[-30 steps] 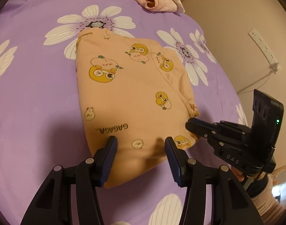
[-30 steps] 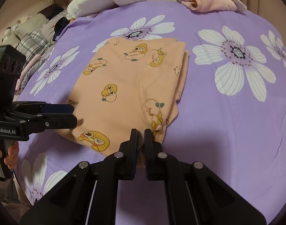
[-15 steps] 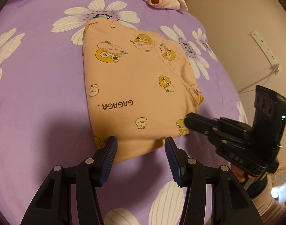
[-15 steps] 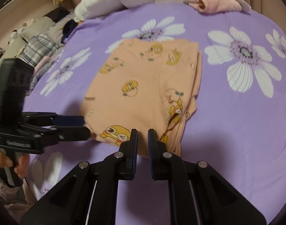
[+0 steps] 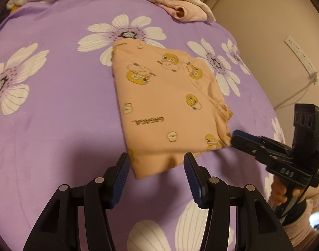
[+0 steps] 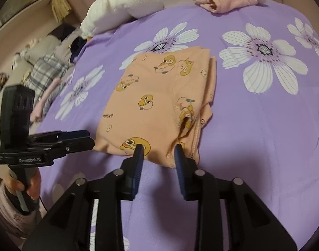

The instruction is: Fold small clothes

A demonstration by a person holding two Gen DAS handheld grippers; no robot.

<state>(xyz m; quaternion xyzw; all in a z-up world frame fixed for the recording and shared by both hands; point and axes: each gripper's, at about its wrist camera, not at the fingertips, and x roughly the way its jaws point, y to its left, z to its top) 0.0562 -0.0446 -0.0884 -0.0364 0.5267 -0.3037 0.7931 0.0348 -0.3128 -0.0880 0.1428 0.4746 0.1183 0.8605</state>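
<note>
One purple flowered bedsheet (image 5: 55,108) fills both views. Peach folded garment (image 5: 170,108) with duck prints sits centre frame in left wrist view, mid-frame slightly left in right wrist view (image 6: 159,104); flat rectangle, several layers, layered edges showing along its right side. Pink folded clothes (image 5: 184,8) upper right of left view, at the sheet's far edge. White pillow (image 6: 121,8) top centre-left of right view.

Left gripper (image 5: 156,167) bottom centre: jaws about half wide and opening, nothing pinched, garment's near corner lies just ahead between the tips. Right gripper (image 6: 158,156) bottom centre of its view: jaws opening, narrow-to-medium gap, near hem sits between the tips but pads don't look pressed on it.

Handling, judged: light thin knit, soft, limp, no stiffness, not fragile. Layers will likely slide apart and sag if lifted from one point. Best hold: pinch all layers at the two near corners, one per gripper, or slide under the near edge.
</note>
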